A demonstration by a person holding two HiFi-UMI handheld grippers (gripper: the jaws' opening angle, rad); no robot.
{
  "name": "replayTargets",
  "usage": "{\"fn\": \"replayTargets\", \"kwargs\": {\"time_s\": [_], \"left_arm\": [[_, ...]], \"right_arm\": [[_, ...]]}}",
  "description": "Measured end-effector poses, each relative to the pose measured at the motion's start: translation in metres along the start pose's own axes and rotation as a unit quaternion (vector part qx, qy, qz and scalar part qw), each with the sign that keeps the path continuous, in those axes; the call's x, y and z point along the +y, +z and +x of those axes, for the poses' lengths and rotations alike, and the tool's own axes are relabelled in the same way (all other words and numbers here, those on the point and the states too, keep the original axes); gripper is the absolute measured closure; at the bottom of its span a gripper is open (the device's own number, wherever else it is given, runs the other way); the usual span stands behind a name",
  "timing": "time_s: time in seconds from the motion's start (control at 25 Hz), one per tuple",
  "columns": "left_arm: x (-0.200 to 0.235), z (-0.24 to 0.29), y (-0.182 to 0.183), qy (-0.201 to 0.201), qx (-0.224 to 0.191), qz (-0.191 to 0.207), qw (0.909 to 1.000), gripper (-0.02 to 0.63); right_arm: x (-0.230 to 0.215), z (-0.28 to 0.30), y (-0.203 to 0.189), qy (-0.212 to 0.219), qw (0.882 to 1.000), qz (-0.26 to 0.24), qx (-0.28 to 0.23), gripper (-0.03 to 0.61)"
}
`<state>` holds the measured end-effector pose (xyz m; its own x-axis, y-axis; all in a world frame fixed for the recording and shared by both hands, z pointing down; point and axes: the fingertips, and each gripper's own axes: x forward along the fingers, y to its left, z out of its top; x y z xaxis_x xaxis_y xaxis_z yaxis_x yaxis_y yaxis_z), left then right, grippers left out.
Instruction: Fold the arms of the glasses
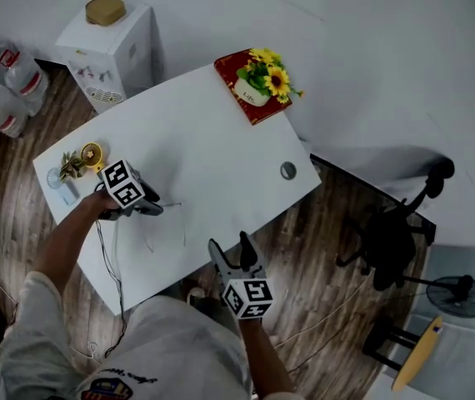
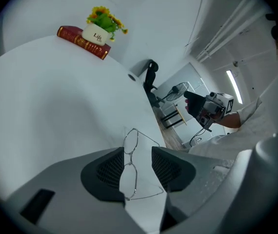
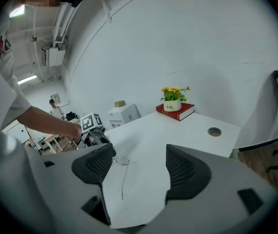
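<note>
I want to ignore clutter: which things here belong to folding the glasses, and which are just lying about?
Part of the job:
glasses, lying between the jaws of the open left gripper
right gripper, open
table

Just lying about:
book
flower pot
cabinet
chair
fan

glasses (image 2: 129, 159): thin bare metal wire frame, clear lenses. table (image 1: 212, 148): smooth matt white top. floor (image 1: 329, 223): dark wood planks, visible grain. left gripper (image 2: 138, 150) shell: matt grey plastic; pads (image 2: 110, 169): black, mesh-textured.
</note>
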<state>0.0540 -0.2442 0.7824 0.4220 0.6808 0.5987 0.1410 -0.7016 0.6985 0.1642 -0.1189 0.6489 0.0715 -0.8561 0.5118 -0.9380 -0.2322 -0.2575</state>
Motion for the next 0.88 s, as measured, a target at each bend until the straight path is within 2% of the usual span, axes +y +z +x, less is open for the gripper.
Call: {"fn": "replayTargets", "kwargs": {"time_s": [0.12,0.32,0.52,0.68,0.88], "left_arm": [[0.005,0.011,-0.002,-0.01,0.032,-0.016,0.9993,0.457],[0.009,0.023,-0.013,-0.015,0.098,-0.015,0.9949,0.493],[0.014,0.025,-0.009,-0.003,0.108,-0.019,0.9939,0.551],[0.019,0.023,-0.007,0.035,0.104,-0.015,0.9938,0.584],[0.015,0.014,-0.007,0.075,0.099,0.003,0.9923,0.588]], "right_arm": [[-0.008,-0.004,-0.004,-0.01,1.0,0.004,0.003,0.25],[-0.018,-0.01,-0.006,-0.027,1.0,0.014,-0.002,0.252],[-0.021,-0.009,-0.009,-0.031,0.999,0.021,-0.002,0.255],[-0.018,-0.005,-0.012,-0.028,0.999,0.023,0.003,0.256],[-0.009,0.005,-0.01,-0.011,1.0,0.018,0.006,0.258]]}}
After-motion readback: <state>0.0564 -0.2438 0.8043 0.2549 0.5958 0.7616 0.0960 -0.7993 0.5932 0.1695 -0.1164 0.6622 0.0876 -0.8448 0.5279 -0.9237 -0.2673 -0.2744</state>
